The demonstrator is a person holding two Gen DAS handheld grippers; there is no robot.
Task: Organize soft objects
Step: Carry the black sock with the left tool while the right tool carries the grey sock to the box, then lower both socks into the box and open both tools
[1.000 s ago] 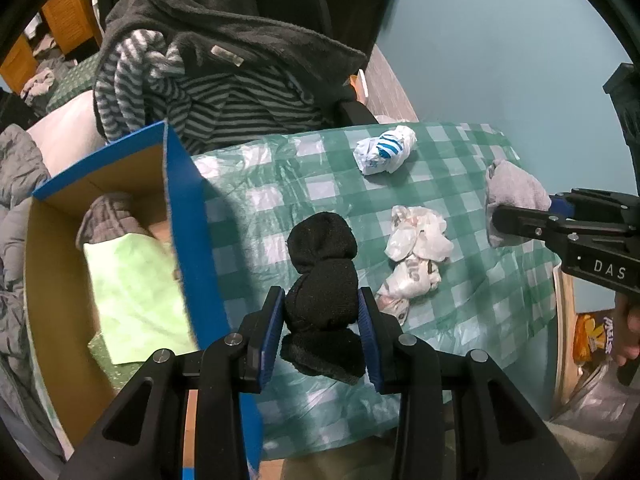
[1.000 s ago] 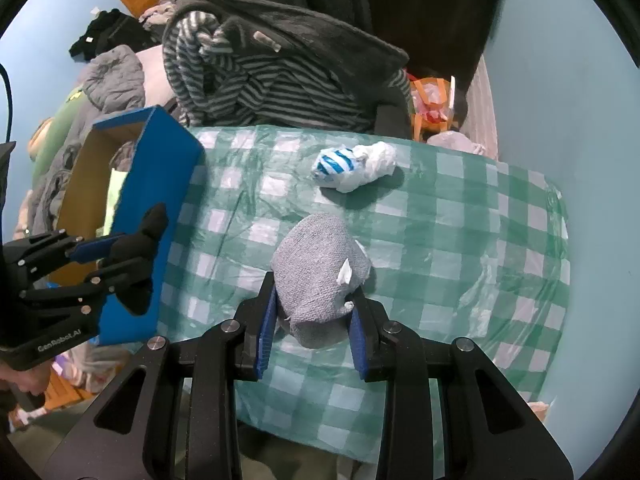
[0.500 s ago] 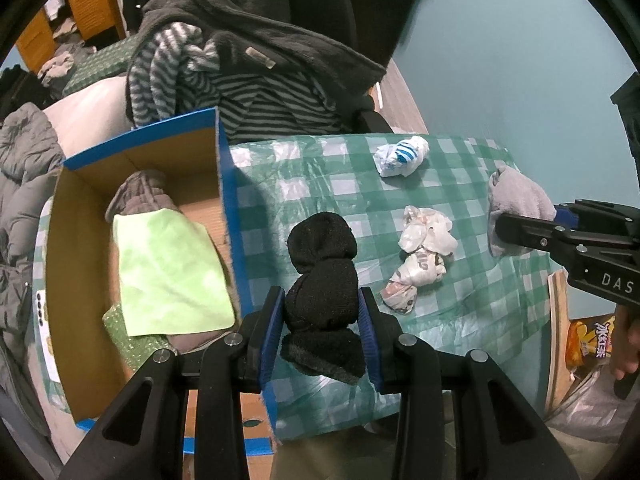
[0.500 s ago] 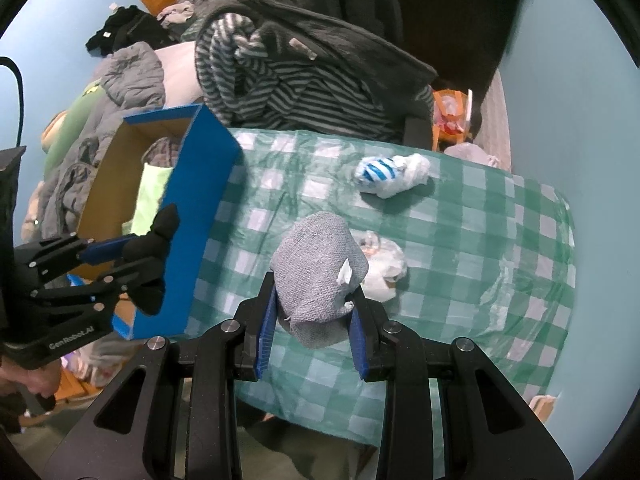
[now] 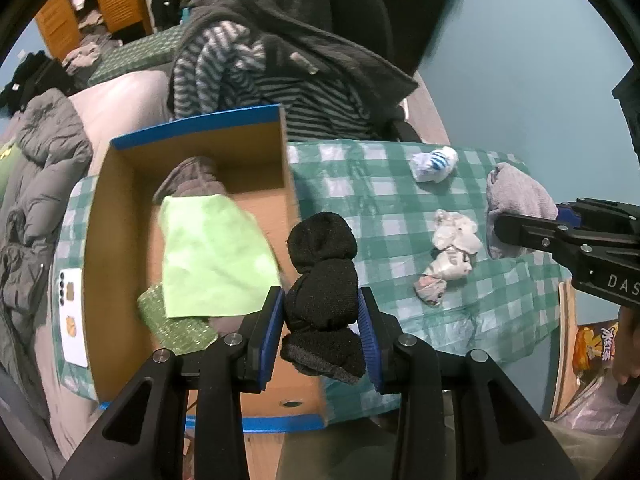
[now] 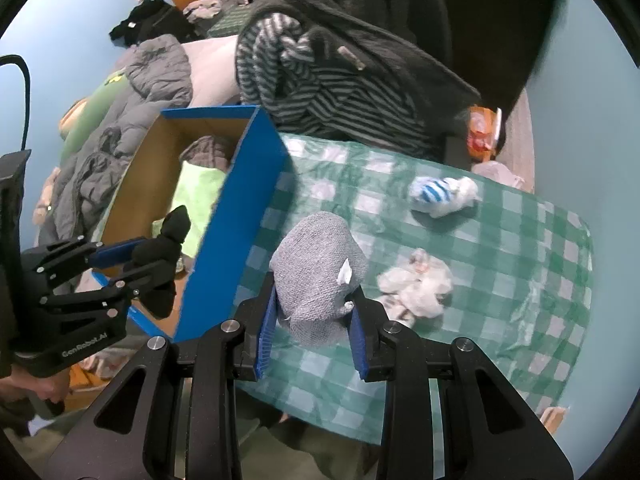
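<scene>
My left gripper (image 5: 320, 320) is shut on a rolled black sock (image 5: 324, 276) and holds it above the right wall of a blue cardboard box (image 5: 200, 124). The box holds a light green cloth (image 5: 212, 252) and a brown-grey garment (image 5: 192, 176). My right gripper (image 6: 312, 320) is shut on a grey rolled cloth (image 6: 320, 264), held above the green checked tablecloth (image 6: 520, 280). A white and blue striped sock ball (image 5: 434, 164) and a crumpled white cloth (image 5: 448, 256) lie on the table. The left gripper also shows in the right wrist view (image 6: 156, 264).
A chair draped with a dark jacket and a striped garment (image 5: 288, 72) stands behind the table. Grey jackets (image 5: 36, 184) lie left of the box. A snack bag (image 5: 596, 352) sits below the table's right edge. The blue wall is at the right.
Both grippers have moved left and risen, each still holding its item. The black sock has moved from over the tablecloth to the box's right wall; more of the box's inside shows.
</scene>
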